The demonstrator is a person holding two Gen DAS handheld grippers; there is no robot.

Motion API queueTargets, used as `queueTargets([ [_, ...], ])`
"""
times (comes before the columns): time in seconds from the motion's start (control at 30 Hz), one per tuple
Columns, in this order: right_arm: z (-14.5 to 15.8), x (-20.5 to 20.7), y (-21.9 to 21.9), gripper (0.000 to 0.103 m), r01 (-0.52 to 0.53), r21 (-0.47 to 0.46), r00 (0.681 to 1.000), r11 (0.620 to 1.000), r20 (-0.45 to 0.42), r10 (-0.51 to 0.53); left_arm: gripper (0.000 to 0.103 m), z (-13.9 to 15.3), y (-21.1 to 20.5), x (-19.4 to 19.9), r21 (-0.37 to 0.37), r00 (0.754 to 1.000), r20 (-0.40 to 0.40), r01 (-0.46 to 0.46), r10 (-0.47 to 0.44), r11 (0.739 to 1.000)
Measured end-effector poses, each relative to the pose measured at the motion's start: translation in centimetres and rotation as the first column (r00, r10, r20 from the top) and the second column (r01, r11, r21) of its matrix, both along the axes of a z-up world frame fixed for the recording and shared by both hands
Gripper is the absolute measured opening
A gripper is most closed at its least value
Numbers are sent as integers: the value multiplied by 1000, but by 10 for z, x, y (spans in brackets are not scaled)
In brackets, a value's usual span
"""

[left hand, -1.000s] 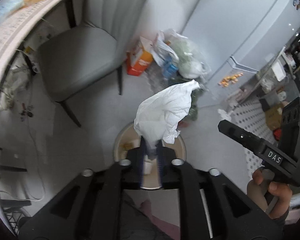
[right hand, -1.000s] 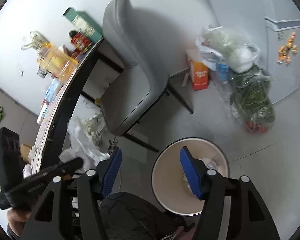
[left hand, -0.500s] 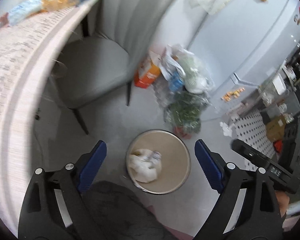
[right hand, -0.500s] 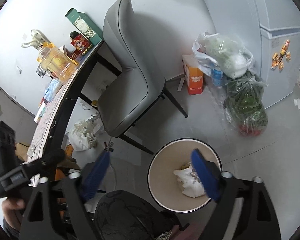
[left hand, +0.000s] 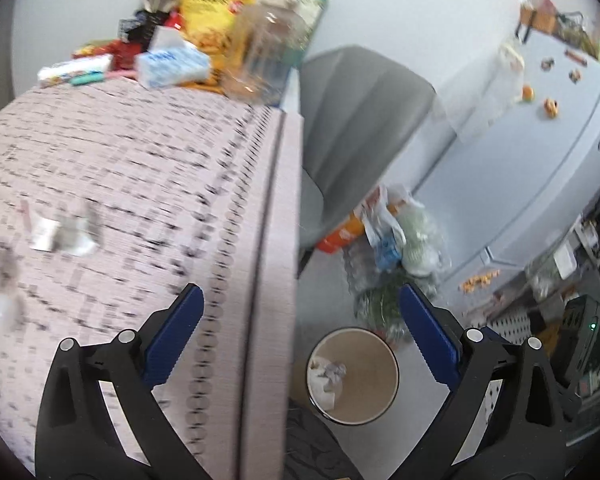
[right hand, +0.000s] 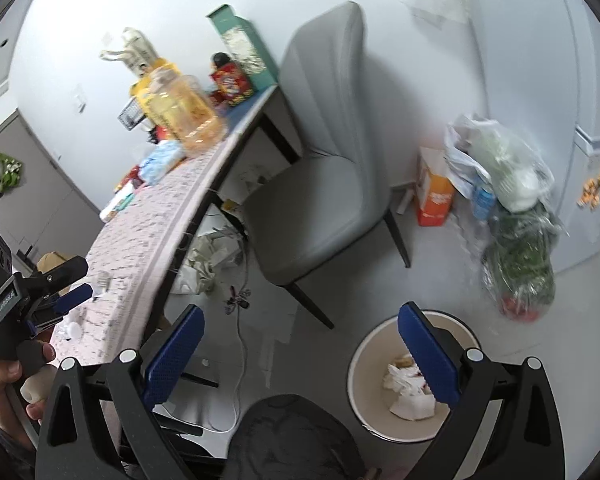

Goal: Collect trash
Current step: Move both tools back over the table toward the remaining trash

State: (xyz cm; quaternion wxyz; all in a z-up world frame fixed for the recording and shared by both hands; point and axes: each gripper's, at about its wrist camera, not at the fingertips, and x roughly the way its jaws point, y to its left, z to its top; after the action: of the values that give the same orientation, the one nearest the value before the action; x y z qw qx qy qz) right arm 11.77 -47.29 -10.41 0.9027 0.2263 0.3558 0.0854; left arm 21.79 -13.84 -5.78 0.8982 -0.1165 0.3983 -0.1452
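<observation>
A round beige trash bin (left hand: 384, 368) (right hand: 370, 350) stands on the floor by the table, with crumpled white tissue (left hand: 326, 376) (right hand: 408, 390) inside. My left gripper (left hand: 300, 336) is open and empty, over the table's edge. It also shows in the right wrist view (right hand: 66, 292), above the tabletop. Small blurred scraps of trash (left hand: 62, 232) lie on the pink patterned table (left hand: 140, 160) ahead of it. My right gripper (right hand: 300, 354) is open and empty, above the floor next to the bin.
A grey chair (right hand: 320, 184) stands at the table's end. Bags and an orange box (right hand: 434, 196) sit by the fridge (left hand: 540, 120). Boxes, a tissue pack (left hand: 172, 64) and a jar (right hand: 184, 116) crowd the table's far end. Cables and paper lie under the table.
My left gripper opened and dropped the white tissue into the bin, then swung up and left to the tabletop. My right gripper opened wider and stayed near the bin.
</observation>
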Motion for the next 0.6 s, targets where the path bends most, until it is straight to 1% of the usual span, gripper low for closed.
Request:
queueTargets([
  [0.07,10,3,15,95,-22,-14,1000,1000,17,23,97,4,18,-5,-9,1000,14,-25,25,1000],
  [0.3,32,9,68,95,-104,-41,993,994,47,106,97,15,77,-22,-32,992,52,-115,117,993],
  [0.6,52,13,141,95,-215,-82,974,973,62,220,97,19,156,-43,-65,965,75,-248,253,967],
])
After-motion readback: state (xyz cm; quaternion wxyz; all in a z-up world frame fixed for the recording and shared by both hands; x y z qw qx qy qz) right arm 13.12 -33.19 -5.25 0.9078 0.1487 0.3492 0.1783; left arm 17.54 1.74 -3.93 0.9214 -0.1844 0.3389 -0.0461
